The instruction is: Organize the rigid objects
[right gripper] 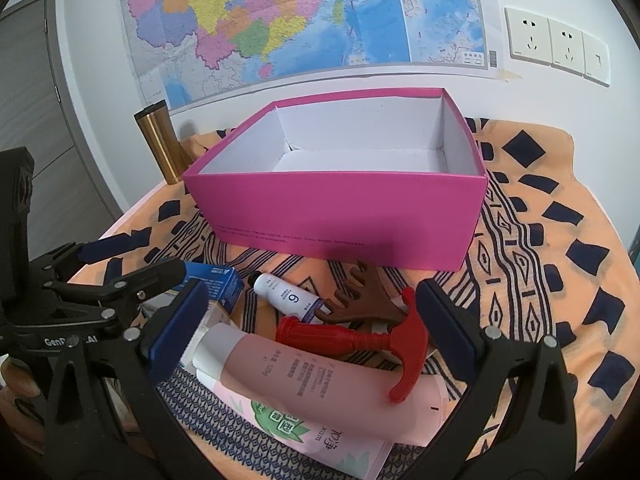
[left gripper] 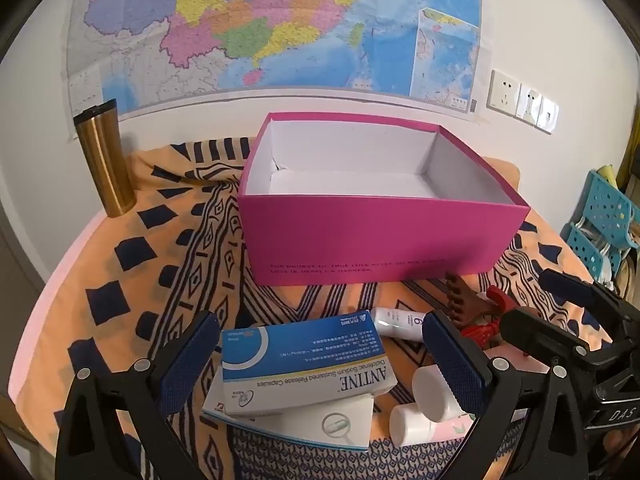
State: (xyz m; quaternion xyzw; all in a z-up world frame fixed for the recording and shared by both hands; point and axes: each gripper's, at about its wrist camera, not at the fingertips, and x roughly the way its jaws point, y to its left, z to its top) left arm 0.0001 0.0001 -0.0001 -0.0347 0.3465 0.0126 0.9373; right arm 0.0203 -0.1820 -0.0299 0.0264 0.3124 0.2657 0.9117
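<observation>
- On the orange patterned cloth (left gripper: 120, 280), right in front of the pink box (left gripper: 372, 236), lies the pile of things you need to tidy.
- Your left gripper (left gripper: 320, 360) is open as wide as it goes and holds nothing. The blue and white medicine box (left gripper: 304, 368) sits between its fingers, but the pads do not touch it.
- Your right gripper (right gripper: 316, 320) is wide open too and has nothing in it. It hangs over the red toy hammer (right gripper: 360, 340) and the pink tube (right gripper: 320, 376).
- The pink box is open on top, and what you can see of its inside is bare, so I think the job has hardly begun.
- The medicine box lies flat on a second white pack (left gripper: 304, 424). Its long side runs across the left view, a bit tilted, from one finger toward the other.
- That means you would squeeze it end to end. Turn your wrist a little so the pads meet its long flat sides. Take only the top box.
- The hammer's long line runs left to right in the right view. Its handle points left and its head sits on the right.
- Grab the hammer on its ribbed handle, across the thin way.
- The hammer lies on the tube, so lift it straight up or the tube may roll.
</observation>
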